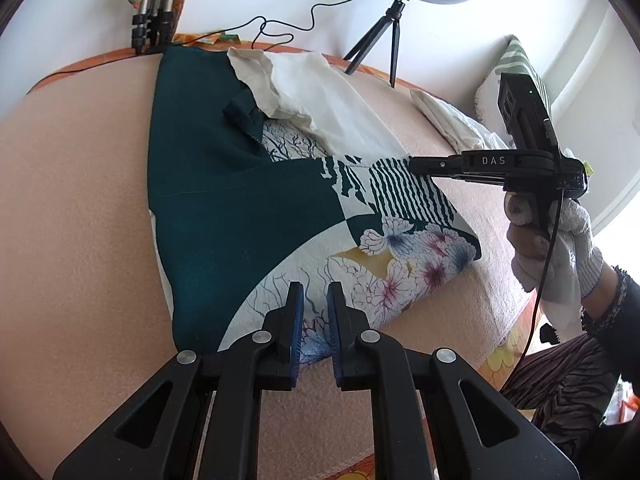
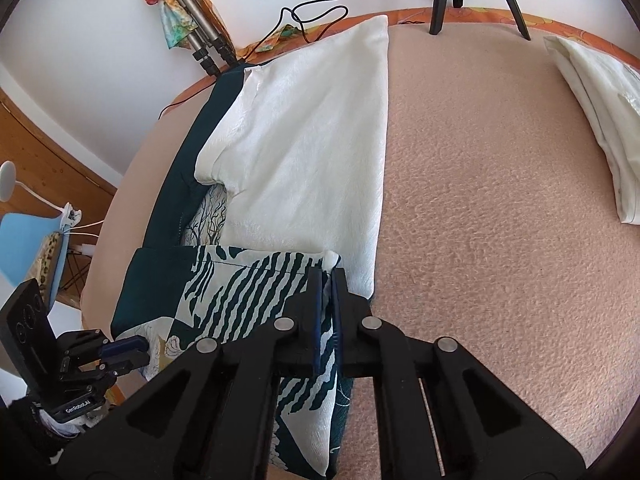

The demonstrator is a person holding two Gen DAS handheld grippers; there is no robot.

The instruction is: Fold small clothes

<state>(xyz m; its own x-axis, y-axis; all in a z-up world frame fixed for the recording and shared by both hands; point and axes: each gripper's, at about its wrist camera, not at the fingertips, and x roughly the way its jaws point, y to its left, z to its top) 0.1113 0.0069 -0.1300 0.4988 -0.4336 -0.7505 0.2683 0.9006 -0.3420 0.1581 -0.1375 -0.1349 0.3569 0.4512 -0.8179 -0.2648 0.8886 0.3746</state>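
A dark green and white patterned garment (image 1: 240, 216) with flowers and stripes lies partly folded on the pink padded surface (image 1: 72, 184); its white inner side (image 2: 304, 140) is turned up at the far end. My left gripper (image 1: 316, 292) is slightly open over the flowered near edge, jaws apart with cloth between them but not pinched. It shows in the right wrist view (image 2: 140, 346) at the lower left. My right gripper (image 2: 327, 280) is shut on the striped corner of the garment (image 2: 256, 288). In the left wrist view it (image 1: 414, 166) reaches in from the right.
A folded white cloth (image 2: 600, 120) lies at the far right of the surface. A ring light on a small tripod (image 1: 394, 28) and a folded tripod (image 1: 154, 24) stand at the back edge, with a black cable (image 1: 280, 28). A striped pillow (image 1: 520, 64) is at right.
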